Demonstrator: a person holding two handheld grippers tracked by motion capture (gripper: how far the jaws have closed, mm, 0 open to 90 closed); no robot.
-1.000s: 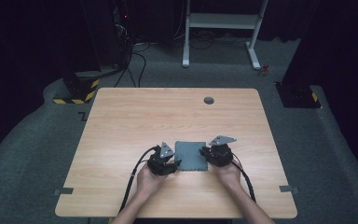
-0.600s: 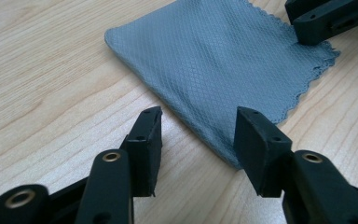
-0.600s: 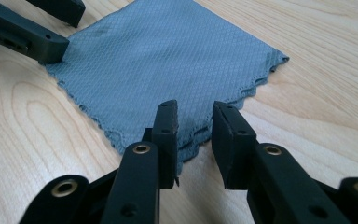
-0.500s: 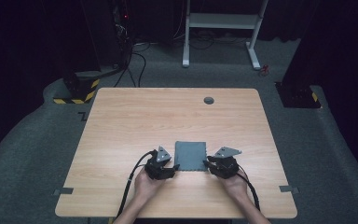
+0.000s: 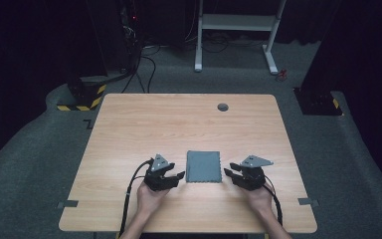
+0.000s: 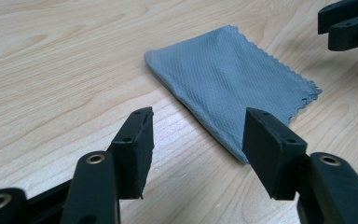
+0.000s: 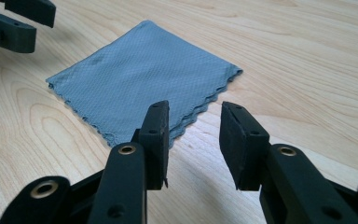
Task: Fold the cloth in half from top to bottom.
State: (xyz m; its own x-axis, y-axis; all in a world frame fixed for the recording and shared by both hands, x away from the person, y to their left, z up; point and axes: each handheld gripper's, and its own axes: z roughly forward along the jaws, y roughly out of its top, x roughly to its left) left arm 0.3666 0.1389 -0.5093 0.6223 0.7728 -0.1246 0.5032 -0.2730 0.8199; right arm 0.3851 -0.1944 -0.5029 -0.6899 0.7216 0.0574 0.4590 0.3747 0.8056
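- Left black two-jaw gripper (image 5: 178,175), held in the person's left hand (image 5: 150,198): jaws stood wide apart and held nothing; in the left gripper view (image 6: 196,135) they pointed at the near corner of the cloth without touching it; a black cable (image 5: 129,189) trailed back from it toward the table's near edge.
- Right black two-jaw gripper (image 5: 230,174), held in the right hand (image 5: 260,196): jaws stood parted by a narrower gap, empty; in the right gripper view (image 7: 193,135) its left jaw lay just beside the cloth's scalloped corner; whether it touched could not be told.
- Folded grey-blue textured cloth (image 5: 204,166): lay flat on the table between the two grippers, near the front edge; scalloped open edges faced the right gripper (image 7: 135,79); its smooth edge faced the left (image 6: 233,84).
- Light wooden rectangular table (image 5: 179,124): bore a small dark round grommet (image 5: 223,107) near its far edge, well apart from the cloth.
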